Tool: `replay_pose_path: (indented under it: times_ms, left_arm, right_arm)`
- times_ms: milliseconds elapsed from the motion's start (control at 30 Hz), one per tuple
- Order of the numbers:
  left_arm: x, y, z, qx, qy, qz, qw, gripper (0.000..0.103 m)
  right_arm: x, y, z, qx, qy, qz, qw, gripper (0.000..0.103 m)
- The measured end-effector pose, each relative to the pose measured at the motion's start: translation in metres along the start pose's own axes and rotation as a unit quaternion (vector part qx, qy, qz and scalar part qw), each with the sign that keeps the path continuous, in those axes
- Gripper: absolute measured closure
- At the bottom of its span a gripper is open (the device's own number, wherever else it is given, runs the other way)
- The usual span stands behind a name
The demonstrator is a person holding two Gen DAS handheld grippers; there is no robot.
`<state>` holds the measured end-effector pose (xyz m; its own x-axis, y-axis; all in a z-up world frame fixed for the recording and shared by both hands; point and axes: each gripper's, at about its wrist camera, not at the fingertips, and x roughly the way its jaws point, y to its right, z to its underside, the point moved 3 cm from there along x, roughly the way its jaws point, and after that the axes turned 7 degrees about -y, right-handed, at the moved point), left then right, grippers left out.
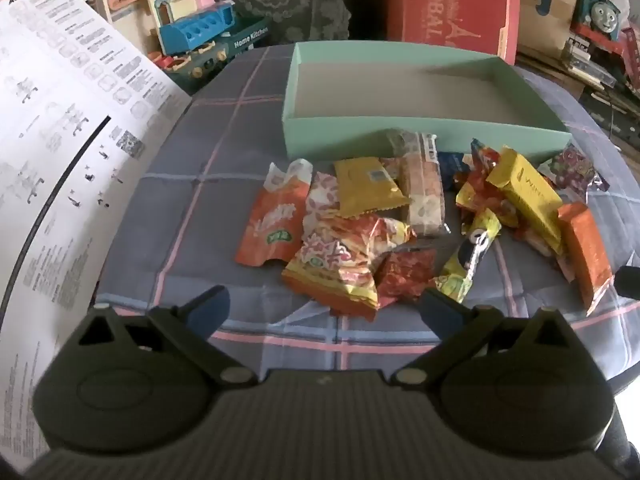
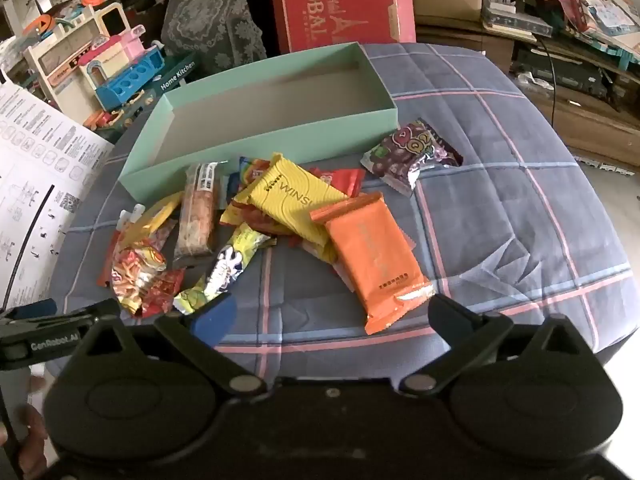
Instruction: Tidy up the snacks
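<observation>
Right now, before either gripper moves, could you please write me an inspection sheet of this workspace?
Surface: blue-grey checked cloth with pink lines, wrinkled, covering a rounded top.
Job's things: shallow mint-green cardboard box, nothing inside; heap of foil snack packets in front of it, among them an orange flat packet, a yellow packet and a purple sweet bag lying apart.
Clutter: white printed instruction sheet at the left edge.
Grippers: left gripper and right gripper both open, holding nothing, near the heap.
Cables: thin black cable beyond the cloth.
Surroundings: red cardboard box, toy kitchen set, blue toy train.
</observation>
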<state>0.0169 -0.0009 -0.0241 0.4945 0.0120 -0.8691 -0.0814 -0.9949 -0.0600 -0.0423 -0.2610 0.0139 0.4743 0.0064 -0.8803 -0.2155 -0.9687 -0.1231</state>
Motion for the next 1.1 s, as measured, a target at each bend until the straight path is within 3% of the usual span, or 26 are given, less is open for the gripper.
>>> replay_pose_path:
  times_ms: [300, 1100]
  left_arm:
    - [-0.001, 0.002, -0.001, -0.004, -0.016, 0.014, 0.9998, 0.0]
    - [-0.006, 0.003, -0.002, 0.004, -0.009, 0.02, 0.9998, 0.0]
  right_arm:
    - [-0.001, 0.001, -0.001, 0.004, 0.0, -0.002, 1.0, 0.0]
    - [-0.009, 0.012, 0.002, 0.024, 0.012, 0.002, 1.0, 0.0]
